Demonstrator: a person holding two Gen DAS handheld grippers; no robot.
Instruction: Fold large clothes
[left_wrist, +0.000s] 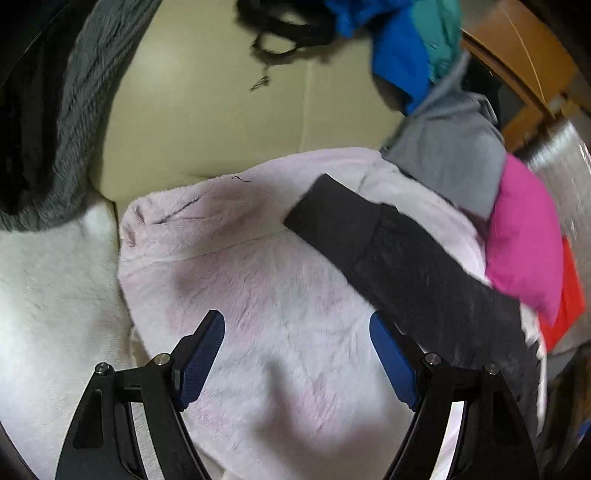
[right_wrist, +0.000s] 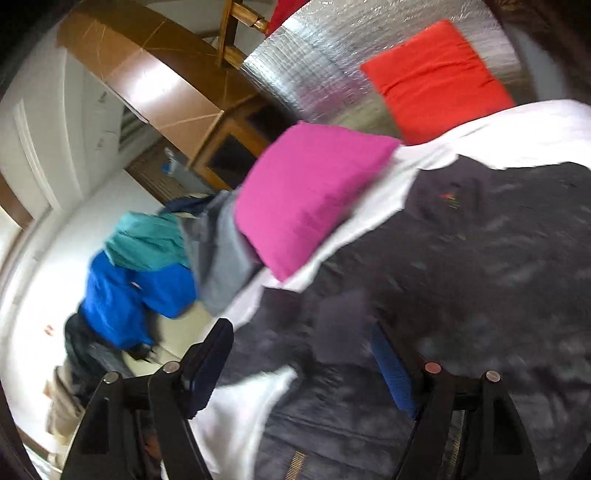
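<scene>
A cream leather sofa seat (left_wrist: 207, 122) carries everything in the left wrist view, a seam running down its middle. A white fleece throw (left_wrist: 48, 280) covers it at eight o'clock, with a pale pink plush garment (left_wrist: 266, 266) spread beside it at the centre. A grey ribbed blanket (left_wrist: 85, 99) lies at ten o'clock. At one o'clock a heap of blue, teal and grey clothes (left_wrist: 402, 62) sits on the seat. A pink cushion (left_wrist: 524, 236) and a red cushion (left_wrist: 569, 295) lie at three o'clock.
</scene>
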